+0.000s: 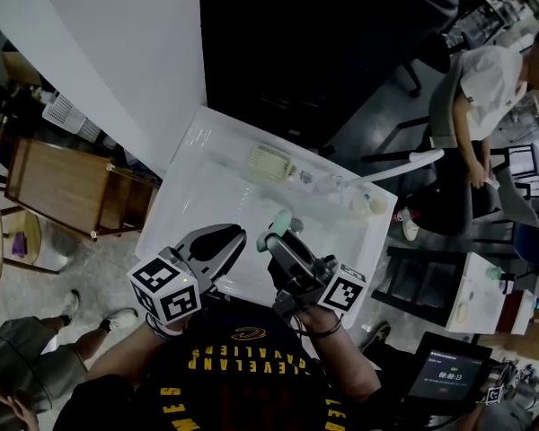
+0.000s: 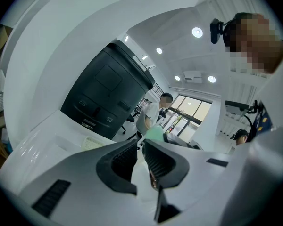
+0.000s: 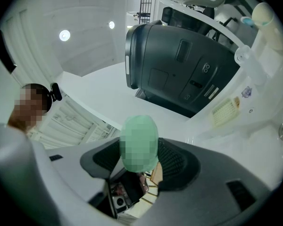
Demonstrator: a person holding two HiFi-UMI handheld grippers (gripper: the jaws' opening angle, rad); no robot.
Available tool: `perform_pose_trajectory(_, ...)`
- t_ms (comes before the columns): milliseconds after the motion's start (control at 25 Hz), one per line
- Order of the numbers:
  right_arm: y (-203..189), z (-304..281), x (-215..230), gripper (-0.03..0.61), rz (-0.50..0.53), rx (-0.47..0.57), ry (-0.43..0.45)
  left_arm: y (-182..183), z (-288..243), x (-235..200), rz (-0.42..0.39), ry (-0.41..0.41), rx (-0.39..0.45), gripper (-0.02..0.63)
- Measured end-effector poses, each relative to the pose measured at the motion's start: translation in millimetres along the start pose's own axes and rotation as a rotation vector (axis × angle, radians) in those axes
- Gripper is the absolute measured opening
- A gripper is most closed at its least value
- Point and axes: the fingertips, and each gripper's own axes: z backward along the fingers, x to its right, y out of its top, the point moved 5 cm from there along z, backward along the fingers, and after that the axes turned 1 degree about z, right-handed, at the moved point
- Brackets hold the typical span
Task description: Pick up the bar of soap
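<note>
A pale green bar of soap (image 1: 279, 220) sits between the jaws of my right gripper (image 1: 278, 237), which is shut on it above the white basin (image 1: 184, 200). In the right gripper view the soap (image 3: 139, 142) fills the gap at my right gripper (image 3: 140, 150), with the dark pads pressed against both its sides. To the left, my left gripper (image 1: 223, 242) hovers over the basin with its jaws nearly touching and nothing between them. From the left gripper view, the soap (image 2: 155, 134) shows just beyond my left gripper (image 2: 139, 148).
A ribbed soap dish (image 1: 269, 162) lies at the basin's far side, and a white faucet (image 1: 400, 163) reaches in from the right. Behind stands a large black unit (image 1: 323, 52). A person (image 1: 485, 97) sits at the right; a wooden table (image 1: 63, 182) stands left.
</note>
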Motion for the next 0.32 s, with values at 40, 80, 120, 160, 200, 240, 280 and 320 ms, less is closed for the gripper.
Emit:
perform_pose_trajectory(40,0.1,0.0,0.2,0.262,0.001,-0.001,-0.001,0.3,0.1,-0.1,-0.001,0.000,0.001,0.057)
perform_pose_trajectory(80,0.2,-0.1,0.6,0.262,0.002,-0.002,-0.002,0.4,0.2,-0.5,-0.002,0.001,0.001,0.057)
perform_pose_trajectory(120,0.0,-0.1,1.1,0.262,0.003,-0.002,-0.003,0.4,0.5,-1.1,-0.002,0.002,0.002,0.057)
perform_pose_trajectory(160,-0.2,0.0,1.6,0.262,0.004,-0.002,-0.003,0.1,0.8,-1.8,-0.002,0.003,0.003,0.057)
perform_pose_trajectory(200,-0.4,0.0,2.1,0.262,0.006,-0.001,-0.004,-0.3,1.2,-2.5,-0.002,0.003,0.004,0.057)
perform_pose_trajectory(240,-0.5,0.1,2.7,0.262,0.008,0.000,-0.004,-0.7,1.6,-3.1,-0.001,0.004,0.005,0.057)
perform_pose_trajectory(280,-0.5,0.0,3.3,0.262,0.009,0.001,-0.005,-1.1,2.0,-3.7,-0.001,0.005,0.005,0.057)
perform_pose_trajectory(320,-0.5,0.0,3.9,0.262,0.011,0.002,-0.005,-1.4,2.5,-4.3,-0.001,0.006,0.007,0.057)
